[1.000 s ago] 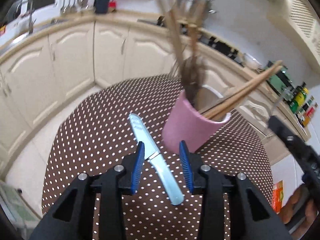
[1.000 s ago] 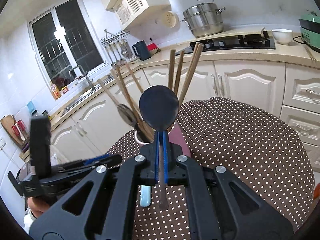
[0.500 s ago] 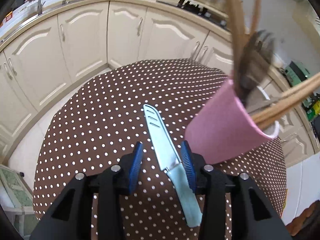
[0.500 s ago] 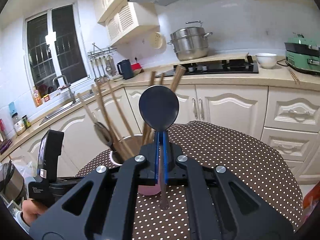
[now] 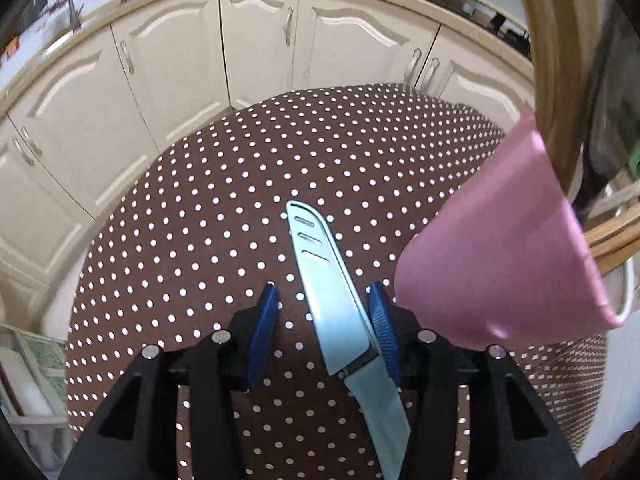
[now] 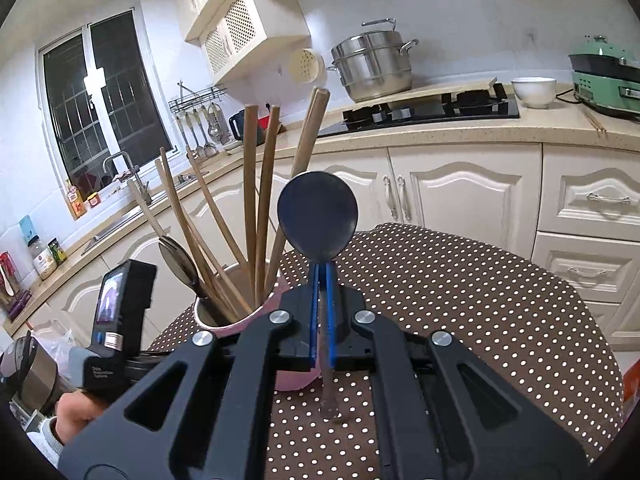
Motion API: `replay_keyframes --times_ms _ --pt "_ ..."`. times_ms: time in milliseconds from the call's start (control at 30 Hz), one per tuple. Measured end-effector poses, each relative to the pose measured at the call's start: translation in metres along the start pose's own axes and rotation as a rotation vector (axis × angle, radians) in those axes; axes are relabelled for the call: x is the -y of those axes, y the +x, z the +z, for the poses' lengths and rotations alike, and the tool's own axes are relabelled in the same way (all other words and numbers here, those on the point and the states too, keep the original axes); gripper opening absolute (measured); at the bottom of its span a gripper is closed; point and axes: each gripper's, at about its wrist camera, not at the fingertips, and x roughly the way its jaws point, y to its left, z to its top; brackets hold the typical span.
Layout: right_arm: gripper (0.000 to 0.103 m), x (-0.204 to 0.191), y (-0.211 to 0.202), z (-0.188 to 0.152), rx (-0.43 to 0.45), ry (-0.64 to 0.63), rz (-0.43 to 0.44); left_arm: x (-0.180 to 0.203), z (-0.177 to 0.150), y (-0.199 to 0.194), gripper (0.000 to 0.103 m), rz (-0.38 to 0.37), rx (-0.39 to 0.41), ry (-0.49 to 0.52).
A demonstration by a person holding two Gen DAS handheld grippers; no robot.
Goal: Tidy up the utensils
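Knife trouble first: in your left view it lies on the dotted tablecloth, nearer one blue pad, so it could twist. Your left gripper has just been opening and grips nothing.

In your right view, the black spoon might bump the sticks in the pink cup. Your right gripper squeezes the spoon's handle tight.

Bright, even indoor light; heavy fisheye bending with black corners; the pink ceramic utensil cup smears with motion blur.
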Motion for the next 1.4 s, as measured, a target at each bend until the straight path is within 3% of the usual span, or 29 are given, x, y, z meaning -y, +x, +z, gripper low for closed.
replay_keyframes --times_ms 133,333,533,967,1400 --pt "0.004 0.001 0.0 0.0 -0.003 0.0 0.007 0.003 0.0 0.002 0.034 0.061 0.011 0.028" --pt "0.004 0.001 -0.001 0.0 -0.004 0.004 0.005 -0.006 -0.005 -0.005 0.026 0.019 0.012 0.0" --pt "0.004 -0.009 -0.013 -0.001 0.015 -0.001 0.022 -0.016 -0.019 -0.024 0.025 -0.071 0.061 -0.036" --pt "0.004 -0.044 -0.046 0.006 0.074 -0.034 0.071 -0.021 -0.048 -0.112 0.024 -0.216 0.289 -0.011" --pt "0.004 -0.061 -0.05 0.021 0.108 -0.065 0.084 0.0 -0.046 -0.189 0.024 -0.287 0.508 0.038"
